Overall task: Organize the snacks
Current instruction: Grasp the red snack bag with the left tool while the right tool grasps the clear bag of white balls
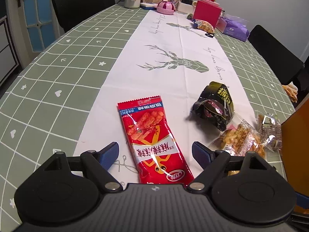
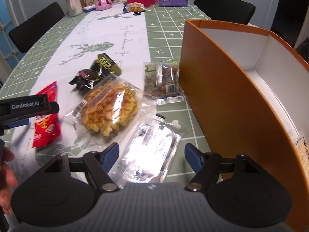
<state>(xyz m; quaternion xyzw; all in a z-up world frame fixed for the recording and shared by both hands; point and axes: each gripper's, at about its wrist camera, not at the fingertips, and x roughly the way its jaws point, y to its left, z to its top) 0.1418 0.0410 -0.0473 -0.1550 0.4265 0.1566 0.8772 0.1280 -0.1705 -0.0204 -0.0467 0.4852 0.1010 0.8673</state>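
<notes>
We hold the left gripper (image 1: 155, 152) spread wide over the near end of the red snack packet (image 1: 152, 141), pads clear of it. Our right gripper (image 2: 151, 154) is also spread, a shiny clear packet (image 2: 148, 150) lying between its fingers, untouched. The waffle packet (image 2: 110, 108) lies just left, the orange box (image 2: 222, 100) stands right.

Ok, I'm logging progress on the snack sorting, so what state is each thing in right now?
Left gripper: jaws open, astride red packet.
Right gripper: jaws open, astride clear packet.
Red packet: sealed, flat on table.
Clear packet: sealed, flat on table.
Waffle: wrapped, on table.
Black packet: crumpled, on table.
Box: open, mostly empty.
</notes>
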